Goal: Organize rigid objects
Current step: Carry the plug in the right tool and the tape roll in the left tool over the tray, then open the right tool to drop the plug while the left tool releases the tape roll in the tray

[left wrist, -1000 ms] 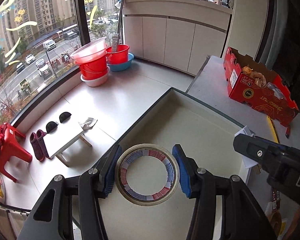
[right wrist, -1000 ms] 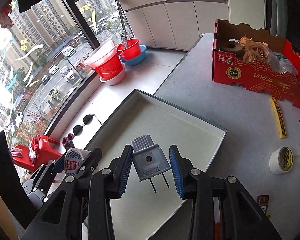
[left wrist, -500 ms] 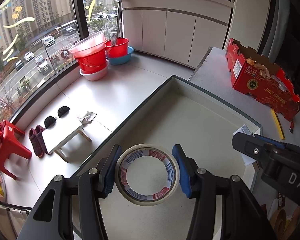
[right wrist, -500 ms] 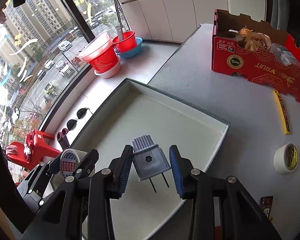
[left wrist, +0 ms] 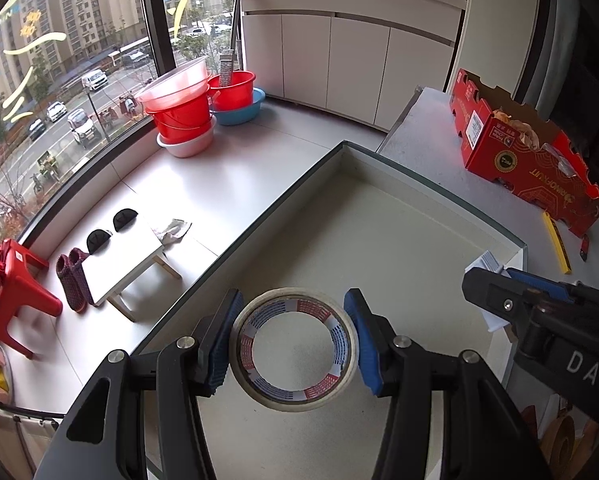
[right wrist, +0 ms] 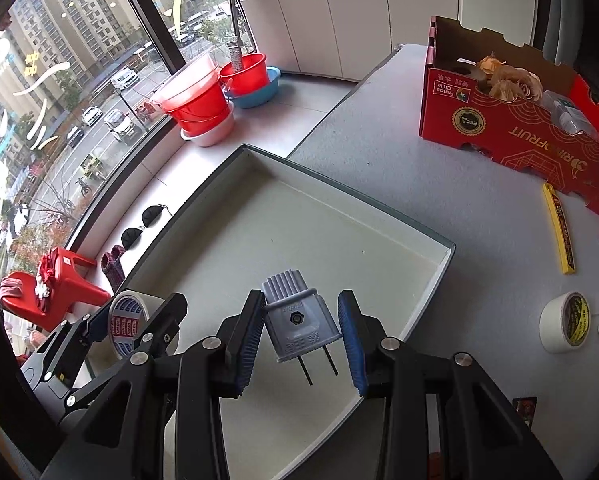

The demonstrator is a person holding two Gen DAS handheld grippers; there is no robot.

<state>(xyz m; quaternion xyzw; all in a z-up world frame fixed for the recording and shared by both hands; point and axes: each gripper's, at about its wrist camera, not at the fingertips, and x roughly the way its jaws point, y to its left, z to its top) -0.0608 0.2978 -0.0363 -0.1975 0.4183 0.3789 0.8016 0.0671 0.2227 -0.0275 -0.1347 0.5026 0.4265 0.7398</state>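
left claw (left wrist: 293,344) grips a white tape roll (left wrist: 295,348), right claw (right wrist: 301,342) a grey two-prong plug (right wrist: 297,326), its far end hiding the shallow white tray (right wrist: 445,264) floor.

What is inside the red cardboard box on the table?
Inside the red box: dried, tan flowers, a dark ring-shaped thing and clear plastic. Its walls hide anything lower down.

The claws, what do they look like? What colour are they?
Both look alike. The left claw and the right claw are black, chunky and angular, with two fingers each. The fingers have blue ribbed pads inside and round silver screws at the joints. White letters "DAS" are printed on the right one's side. No cables or sleeves show.
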